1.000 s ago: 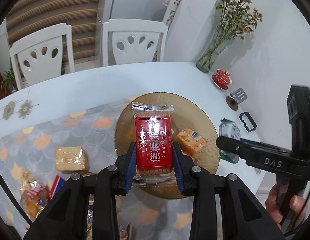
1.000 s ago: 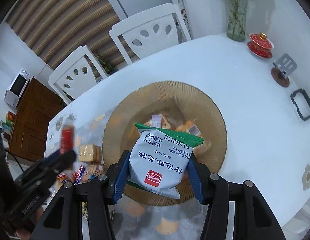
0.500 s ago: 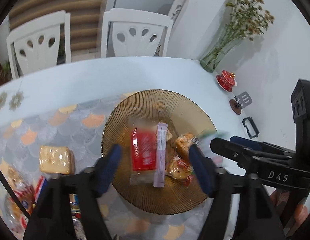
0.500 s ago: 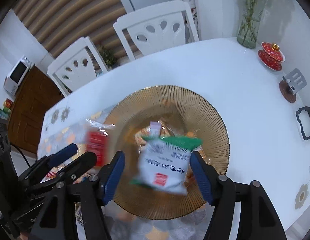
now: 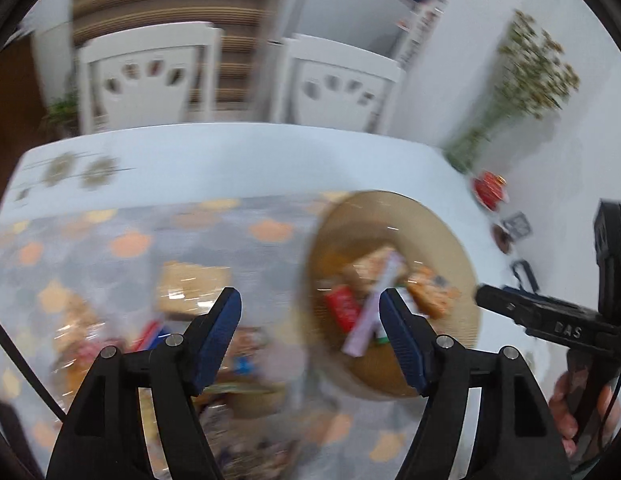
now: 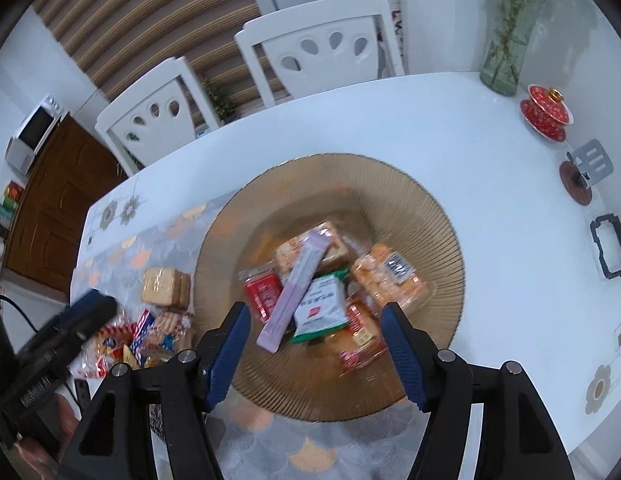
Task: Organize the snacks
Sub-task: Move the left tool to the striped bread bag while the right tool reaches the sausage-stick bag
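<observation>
Left hand-held gripper (image 5: 310, 320): jaws have just been opening, now wide apart with nothing between them, above the patterned mat.
Right hand-held gripper (image 6: 315, 330): jaws have just been opening, nothing gripped, above the gold plate (image 6: 422, 208).
Snacks: green-and-white packet (image 6: 320, 312), red packet (image 6: 264, 294) and lilac stick (image 6: 298, 280) lie in the plate.
Loose pile (image 6: 150, 332): on the surface beside the plate; in the left view it is blurred, probably biscuit packs.

A white table (image 6: 450, 148) is carrying a ribbed gold plate (image 6: 426, 216) at centre frame, a patterned mat (image 6: 122, 256) at left, a red teacup (image 6: 546, 112) upper right.
</observation>
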### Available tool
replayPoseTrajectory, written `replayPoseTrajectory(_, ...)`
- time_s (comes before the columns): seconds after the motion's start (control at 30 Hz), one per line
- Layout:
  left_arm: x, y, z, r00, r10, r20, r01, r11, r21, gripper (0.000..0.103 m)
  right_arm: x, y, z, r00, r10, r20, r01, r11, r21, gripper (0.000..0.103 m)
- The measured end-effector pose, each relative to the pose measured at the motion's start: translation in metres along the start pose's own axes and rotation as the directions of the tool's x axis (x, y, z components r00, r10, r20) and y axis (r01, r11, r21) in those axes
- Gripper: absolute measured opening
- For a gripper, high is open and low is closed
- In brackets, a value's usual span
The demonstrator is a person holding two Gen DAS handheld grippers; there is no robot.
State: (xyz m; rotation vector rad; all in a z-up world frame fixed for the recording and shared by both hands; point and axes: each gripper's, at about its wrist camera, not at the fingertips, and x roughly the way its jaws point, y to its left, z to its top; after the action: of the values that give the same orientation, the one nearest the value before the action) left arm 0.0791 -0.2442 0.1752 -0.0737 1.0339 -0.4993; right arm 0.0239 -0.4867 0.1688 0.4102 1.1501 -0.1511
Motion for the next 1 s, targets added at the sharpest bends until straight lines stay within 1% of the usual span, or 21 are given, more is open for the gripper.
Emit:
replayPoseTrajectory(0.1, -0.024, 0.038, -0.006, 0.999, 0.043, 0.027, -0.041, 0.996, -0.075, 0.070, 0.003, 0.017, -0.011, 1.000, 0.018, -0.019, -0.018, 1.000, -0.022, 0.065)
replayPoseTrajectory(0.23, -0.054, 0.087, -0.019, 0.993, 0.109, 0.054, -0.099, 0.981, -0.167, 0.070, 0.007, 0.043, -0.023, 0.999, 0.029, -0.038, -0.031, 0.998, -0.058, 0.065)
replayPoseTrajectory(0.4, -0.072, 0.129, -0.037, 0.986, 0.161, 0.049, -0.145, 0.960, -0.238, 0.070, 0.011, 0.083, -0.039, 0.998, 0.034, -0.061, -0.042, 0.991, -0.129, 0.065)
replayPoseTrajectory(0.5, -0.076, 0.147, -0.049, 0.984, 0.173, 0.039, -0.157, 0.950, -0.271, 0.070, 0.013, 0.103, -0.048, 0.996, 0.040, -0.074, -0.051, 0.985, -0.162, 0.065)
replayPoseTrajectory(0.67, -0.083, 0.174, -0.067, 0.986, 0.167, 0.018, -0.154, 0.940, -0.305, 0.070, 0.022, 0.131, -0.061, 0.993, 0.042, -0.109, -0.063, 0.979, -0.194, 0.065)
replayPoseTrajectory(0.77, -0.082, 0.190, -0.075, 0.989, 0.151, -0.002, -0.143, 0.933, -0.330, 0.070, 0.028, 0.144, -0.067, 0.991, 0.046, -0.127, -0.071, 0.977, -0.203, 0.065)
replayPoseTrajectory(0.83, -0.077, 0.199, -0.080, 0.992, 0.122, -0.022, -0.122, 0.930, -0.347, 0.070, 0.031, 0.153, -0.071, 0.990, 0.044, -0.134, -0.072, 0.975, -0.211, 0.065)
replayPoseTrajectory(0.9, -0.066, 0.206, -0.084, 0.996, 0.071, -0.058, -0.088, 0.930, -0.356, 0.070, 0.037, 0.162, -0.075, 0.988, 0.044, -0.147, -0.076, 0.973, -0.216, 0.065)
replayPoseTrajectory(1.0, -0.047, 0.208, -0.088, 0.993, 0.020, -0.113, -0.059, 0.935, -0.349, 0.070, 0.046, 0.171, -0.077, 0.985, 0.048, -0.166, -0.082, 0.975, -0.209, 0.065)
